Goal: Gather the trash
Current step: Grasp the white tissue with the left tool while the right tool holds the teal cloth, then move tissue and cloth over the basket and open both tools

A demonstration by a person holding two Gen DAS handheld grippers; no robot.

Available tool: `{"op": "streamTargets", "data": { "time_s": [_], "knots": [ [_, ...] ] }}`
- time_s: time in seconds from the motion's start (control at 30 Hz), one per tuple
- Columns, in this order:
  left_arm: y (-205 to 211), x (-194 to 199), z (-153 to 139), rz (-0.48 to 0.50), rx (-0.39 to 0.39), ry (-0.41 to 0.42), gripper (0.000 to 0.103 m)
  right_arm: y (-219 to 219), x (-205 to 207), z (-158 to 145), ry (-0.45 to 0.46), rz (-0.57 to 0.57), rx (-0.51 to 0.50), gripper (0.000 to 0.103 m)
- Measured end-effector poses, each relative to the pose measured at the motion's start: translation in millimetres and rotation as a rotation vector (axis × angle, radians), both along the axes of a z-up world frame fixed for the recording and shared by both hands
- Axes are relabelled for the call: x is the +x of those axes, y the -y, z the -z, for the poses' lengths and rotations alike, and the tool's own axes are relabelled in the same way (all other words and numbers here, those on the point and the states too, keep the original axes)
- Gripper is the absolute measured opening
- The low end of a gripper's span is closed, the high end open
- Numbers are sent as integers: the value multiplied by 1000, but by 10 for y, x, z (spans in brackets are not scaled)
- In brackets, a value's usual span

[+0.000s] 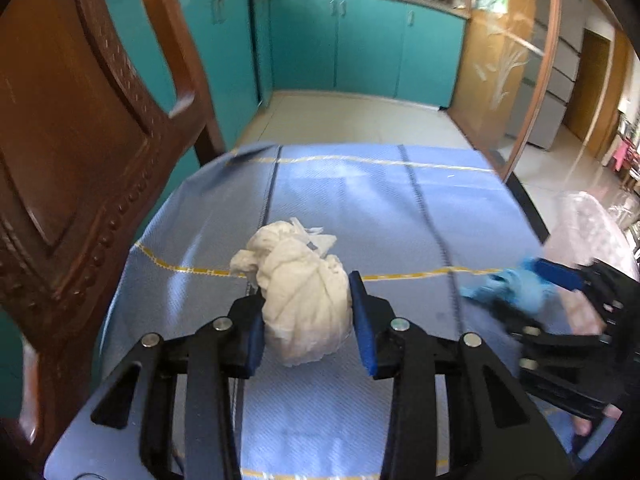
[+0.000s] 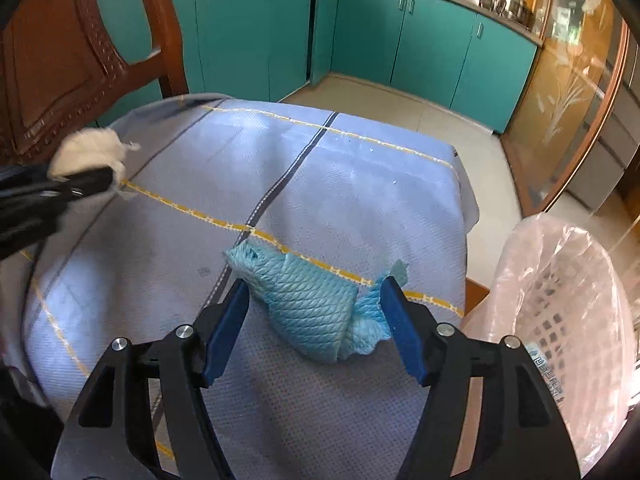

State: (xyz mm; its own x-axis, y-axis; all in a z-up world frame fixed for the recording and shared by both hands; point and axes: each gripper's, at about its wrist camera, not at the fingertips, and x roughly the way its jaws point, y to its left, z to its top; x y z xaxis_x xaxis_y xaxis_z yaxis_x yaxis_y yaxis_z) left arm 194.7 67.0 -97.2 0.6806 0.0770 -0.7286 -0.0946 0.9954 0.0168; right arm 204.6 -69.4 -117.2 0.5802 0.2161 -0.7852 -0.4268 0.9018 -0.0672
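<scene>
I have the left gripper (image 1: 308, 316) clenched on the white paper wad (image 1: 298, 296): both blue pads press into its sides, and it sits low over the desk (image 1: 400, 208), which is draped in a blue cloth. The right gripper (image 2: 316, 328) straddles the crumpled blue wipe (image 2: 312, 312), which lies on the cloth near the desk's right edge. The left pad touches the wipe; the right pad shows a gap, so I judge these jaws released, not gripping. The wipe lies just beside the lined basket (image 2: 560, 320), which I judge to be the drop point for both items.

The right wrist view alone shows the basket's mesh wall and plastic liner. The left wrist view shows it only as a pale blur, but confirms pad contact on the wad. A wooden chair (image 1: 80, 140) stands at the left.
</scene>
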Motion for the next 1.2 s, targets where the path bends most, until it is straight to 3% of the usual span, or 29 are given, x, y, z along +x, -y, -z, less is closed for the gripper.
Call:
{"op": "streamTargets", "data": {
  "time_s": [0.03,0.13,0.23,0.47,0.67,0.97,1.2],
  "knots": [
    [29,-35,-35,8,3,8,38,-11,2,11,-1,-4,-1,67],
    [78,-143,-125,22,7,30,38,-19,18,23,-1,-2,3,43],
    [103,-222,-195,29,7,48,38,21,2,-46,21,2,32,38],
    [161,-362,-272,35,16,77,38,192,-63,-251,44,20,133,37],
    [310,-493,-395,62,40,113,38,398,-242,-584,149,62,176,37],
    [688,-742,-699,131,71,203,38,865,-473,-947,290,167,165,37],
    [1078,-852,-888,211,79,264,38,1355,-649,-1045,357,297,139,37]
  ]
}}
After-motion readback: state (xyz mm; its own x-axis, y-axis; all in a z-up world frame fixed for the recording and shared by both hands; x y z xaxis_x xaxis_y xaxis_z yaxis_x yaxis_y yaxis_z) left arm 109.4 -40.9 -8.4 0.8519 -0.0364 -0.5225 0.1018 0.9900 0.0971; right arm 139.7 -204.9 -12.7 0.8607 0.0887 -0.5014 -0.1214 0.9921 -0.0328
